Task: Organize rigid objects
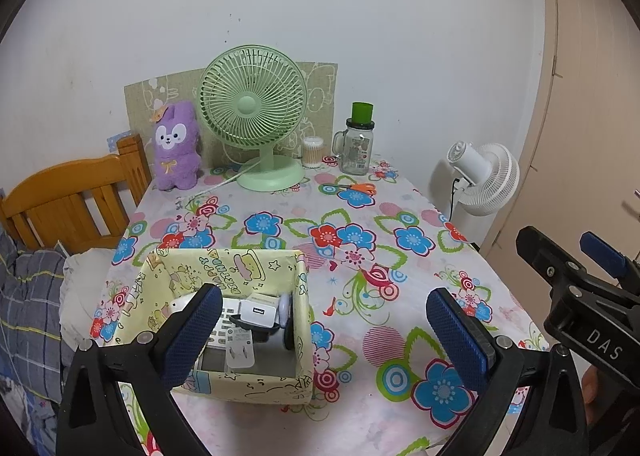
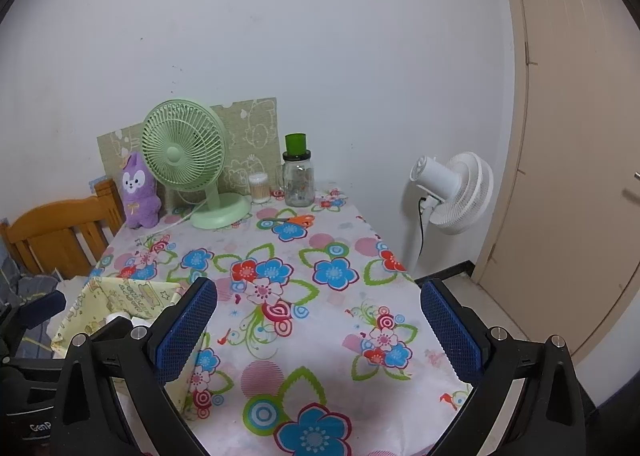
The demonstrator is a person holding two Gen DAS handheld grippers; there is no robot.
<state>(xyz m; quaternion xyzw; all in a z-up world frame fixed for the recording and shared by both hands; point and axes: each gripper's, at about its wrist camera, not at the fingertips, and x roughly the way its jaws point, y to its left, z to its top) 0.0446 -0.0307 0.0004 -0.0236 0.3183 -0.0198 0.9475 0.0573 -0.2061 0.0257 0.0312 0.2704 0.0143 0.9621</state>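
A pale yellow cartoon-print box point(image 1: 240, 384) stands at the near left of the floral table point(image 1: 360, 215). Inside it lie a white remote point(image 1: 224, 332), a white charger block point(image 1: 260, 314) and other small white items. My left gripper point(image 1: 324, 336) hovers open just in front of the box, its left finger overlapping the box's opening. My right gripper point(image 2: 318, 330) is open and empty over the table's right half, with the box point(image 2: 132, 296) at its left. Orange-handled scissors point(image 1: 352, 187) point(image 2: 290, 220) lie far back near a glass jar.
Along the back wall stand a green desk fan point(image 1: 256, 119), a purple plush point(image 1: 176, 147), a cotton-swab tub point(image 1: 313, 151) and a glass jar with green lid point(image 1: 358, 143). A wooden bed frame point(image 1: 72, 199) is left, a white floor fan point(image 1: 484, 175) and a door right.
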